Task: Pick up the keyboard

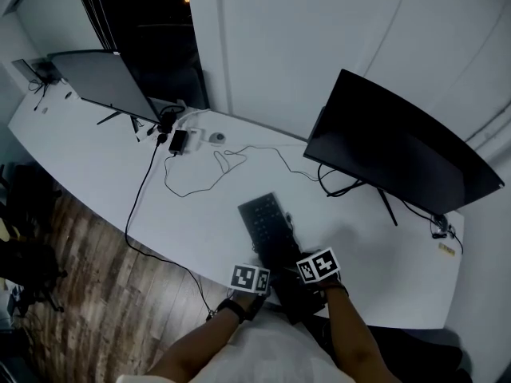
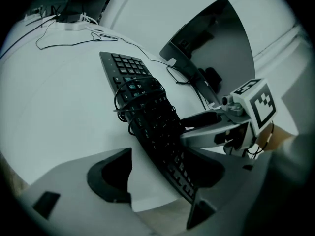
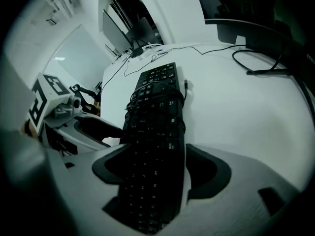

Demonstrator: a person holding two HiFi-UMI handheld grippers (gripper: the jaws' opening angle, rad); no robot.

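A black keyboard (image 1: 267,218) lies lengthwise on the white table (image 1: 104,174), its own cable (image 2: 135,95) coiled round its middle. Both grippers are at its near end, close to the table's front edge. In the right gripper view the keyboard (image 3: 157,132) runs between the wide jaws of my right gripper (image 3: 157,171), and a strip of table shows beside the right pad (image 3: 209,171). My left gripper (image 2: 157,176) is open too, with the keyboard's near corner (image 2: 184,186) by its right pad and bare table across the rest of the gap. Each gripper shows in the other's view.
A large dark monitor (image 1: 399,146) stands at the back right, its cables (image 1: 351,188) trailing on the table. A second screen (image 1: 100,82) stands at the far left, with a power adapter (image 1: 177,140) and a looped thin cable (image 1: 200,178) nearby. Wooden floor (image 1: 96,294) lies beyond the table's left edge.
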